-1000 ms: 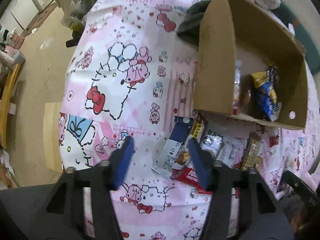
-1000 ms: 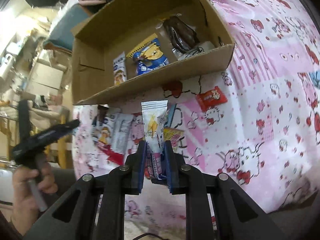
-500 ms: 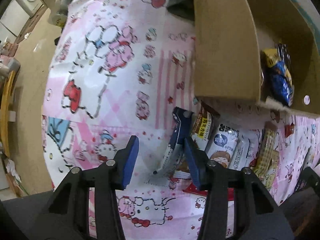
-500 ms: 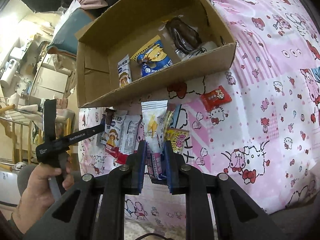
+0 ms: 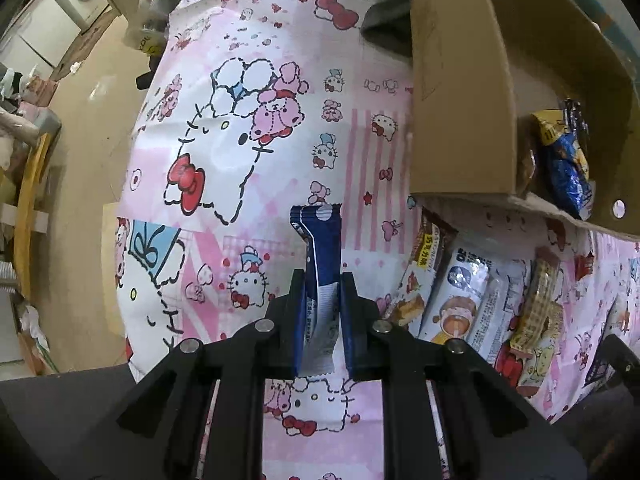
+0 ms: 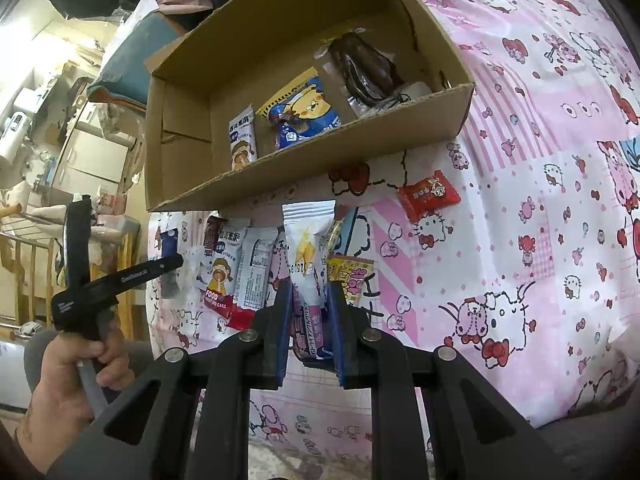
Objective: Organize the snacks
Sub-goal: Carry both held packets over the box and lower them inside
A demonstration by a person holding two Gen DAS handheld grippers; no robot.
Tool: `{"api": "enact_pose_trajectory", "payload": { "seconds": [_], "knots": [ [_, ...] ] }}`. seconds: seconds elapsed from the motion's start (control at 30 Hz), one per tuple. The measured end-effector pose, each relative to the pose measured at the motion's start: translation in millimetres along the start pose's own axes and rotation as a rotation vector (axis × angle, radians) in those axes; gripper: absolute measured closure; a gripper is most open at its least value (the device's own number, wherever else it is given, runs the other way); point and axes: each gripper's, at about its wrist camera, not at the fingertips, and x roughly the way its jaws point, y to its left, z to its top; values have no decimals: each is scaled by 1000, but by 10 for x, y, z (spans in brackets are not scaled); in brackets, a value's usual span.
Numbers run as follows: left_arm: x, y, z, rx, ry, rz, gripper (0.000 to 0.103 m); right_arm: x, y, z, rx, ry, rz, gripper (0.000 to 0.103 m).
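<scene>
My left gripper (image 5: 323, 280) is shut on a dark blue and white snack packet (image 5: 320, 248) and holds it above the pink cartoon tablecloth (image 5: 240, 120). My right gripper (image 6: 308, 292) is shut on a white and purple snack stick (image 6: 306, 248), just in front of the cardboard box (image 6: 304, 156). The box also shows in the left wrist view (image 5: 460, 100) at the right and holds several snacks, among them a blue and yellow bag (image 6: 300, 112). Several loose packets (image 5: 460, 300) lie in a row before the box.
A red candy packet (image 6: 428, 196) lies alone on the cloth right of the row. The left hand-held gripper (image 6: 104, 280) shows at the left of the right wrist view. A dark cloth (image 5: 388, 20) lies behind the box. The table edge and floor (image 5: 80, 140) are at left.
My left gripper has closed on the dark blue packet and lifted it off the row. My right gripper has kept its hold on the white stick, barely moving.
</scene>
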Motion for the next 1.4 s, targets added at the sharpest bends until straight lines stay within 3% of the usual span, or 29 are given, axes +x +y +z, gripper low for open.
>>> {"api": "enact_pose_trajectory", "payload": {
  "seconds": [0.43, 0.57, 0.8, 0.93, 1.17, 1.4],
  "knots": [
    [-421, 142, -158, -39, -127, -43, 91, -96, 238, -42, -57, -22, 8, 84],
    [-519, 136, -113, -14, -161, -9, 91, -155, 331, -56, -78, -37, 12, 84],
    [-655, 197, -129, -44, -213, -37, 91, -286, 420, -48, -86, -79, 28, 84],
    [-789, 173, -142, -15, -276, 13, 91, -352, 470, -34, -88, -104, 42, 84],
    [-1071, 160, -68, -45, -329, -65, 91, -556, 608, 82, -95, -157, 93, 84],
    [-1524, -162, 197, 36, -411, -131, 91, -735, 613, 426, -81, -244, 116, 84]
  ]
}}
